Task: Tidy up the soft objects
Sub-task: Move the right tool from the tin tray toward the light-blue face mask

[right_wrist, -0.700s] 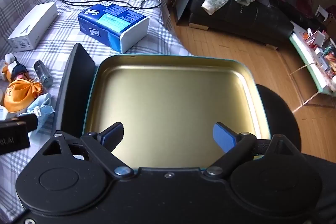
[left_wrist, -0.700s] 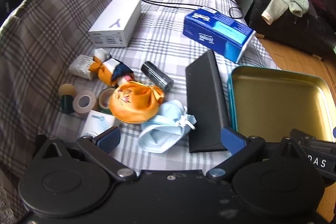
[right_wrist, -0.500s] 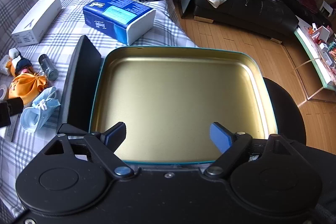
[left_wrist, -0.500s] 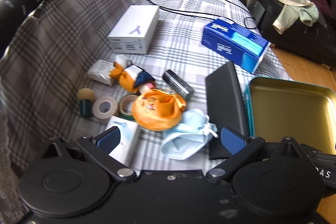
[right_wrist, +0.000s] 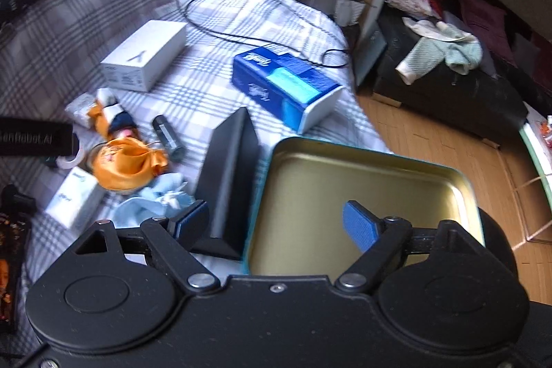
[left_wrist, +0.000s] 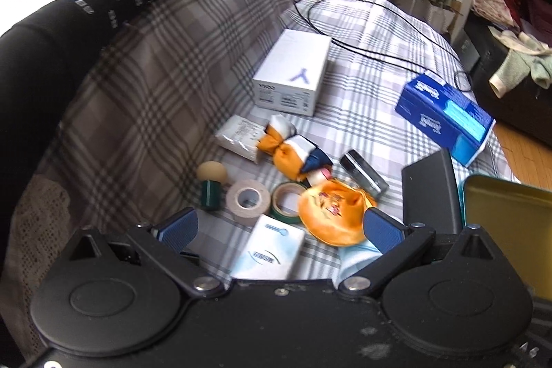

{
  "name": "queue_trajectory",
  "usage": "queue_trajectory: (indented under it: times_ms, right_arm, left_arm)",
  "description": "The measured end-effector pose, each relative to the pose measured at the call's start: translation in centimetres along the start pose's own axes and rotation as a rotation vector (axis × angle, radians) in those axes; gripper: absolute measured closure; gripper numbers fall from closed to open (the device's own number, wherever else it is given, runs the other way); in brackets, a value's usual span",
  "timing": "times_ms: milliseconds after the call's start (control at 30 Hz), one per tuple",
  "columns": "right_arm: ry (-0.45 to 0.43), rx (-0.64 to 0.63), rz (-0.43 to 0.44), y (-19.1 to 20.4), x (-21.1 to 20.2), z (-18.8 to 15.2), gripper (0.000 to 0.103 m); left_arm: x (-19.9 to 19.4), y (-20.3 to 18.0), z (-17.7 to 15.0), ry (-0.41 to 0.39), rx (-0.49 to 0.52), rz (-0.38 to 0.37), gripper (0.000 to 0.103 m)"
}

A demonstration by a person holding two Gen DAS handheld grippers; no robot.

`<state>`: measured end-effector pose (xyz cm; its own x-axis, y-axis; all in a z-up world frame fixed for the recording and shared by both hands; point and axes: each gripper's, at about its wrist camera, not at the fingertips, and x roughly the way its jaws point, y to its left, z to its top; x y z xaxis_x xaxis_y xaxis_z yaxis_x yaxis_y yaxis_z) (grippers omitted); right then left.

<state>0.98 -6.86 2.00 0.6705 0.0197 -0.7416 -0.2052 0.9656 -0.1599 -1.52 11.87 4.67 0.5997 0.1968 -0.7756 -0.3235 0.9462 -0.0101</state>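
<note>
An orange cloth pouch (left_wrist: 333, 212) (right_wrist: 126, 166) lies on the plaid cover, with a small doll in orange, white and navy (left_wrist: 293, 149) (right_wrist: 112, 119) behind it. A light blue face mask (right_wrist: 155, 200) (left_wrist: 358, 259) lies crumpled beside the pouch. My left gripper (left_wrist: 279, 228) hangs open above the small items, with the pouch by its right fingertip and nothing held. My right gripper (right_wrist: 276, 223) is open too, straddling the near left edge of the gold tin tray (right_wrist: 445, 169) (left_wrist: 500, 206). The tray holds nothing.
A black case (right_wrist: 227, 181) (left_wrist: 431, 192) lies beside the tray. Around it are a blue tissue pack (right_wrist: 286, 85) (left_wrist: 445, 116), a white box (left_wrist: 293, 75) (right_wrist: 145, 56), two tape rolls (left_wrist: 248, 199), a dark cylinder (left_wrist: 364, 173), a small white packet (left_wrist: 272, 247) and a black cable (left_wrist: 379, 19). Wooden floor (right_wrist: 431, 133) lies to the right.
Both grippers have swung left. The left view now takes in more of the plaid cover and the small items sit nearer its fingers. The tray has slid right in both views.
</note>
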Motion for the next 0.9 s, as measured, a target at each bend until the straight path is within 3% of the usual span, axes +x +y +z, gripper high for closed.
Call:
queue_trajectory:
  times_ms: [67,267,467,900]
  right_arm:
    - [0.013,0.016,0.057,0.7,-0.2,0.1,0.034]
    - [0.07,-0.036,0.133,3.2,0.2,0.0,0.04]
    - [0.069,-0.064,0.177,4.8,0.6,0.7,0.041]
    - [0.076,-0.283,0.32,8.2,5.1,0.5,0.041]
  left_arm:
    - [-0.5,0.8,0.4,-0.013,-0.02,0.007,0.001]
    - [-1.4,2.5,1.3,-0.036,-0.057,0.034,0.001]
    - [-0.7,3.8,1.5,-0.014,-0.106,0.051,0.001]
    - [0.4,4.9,1.5,0.03,-0.162,0.061,0.001]
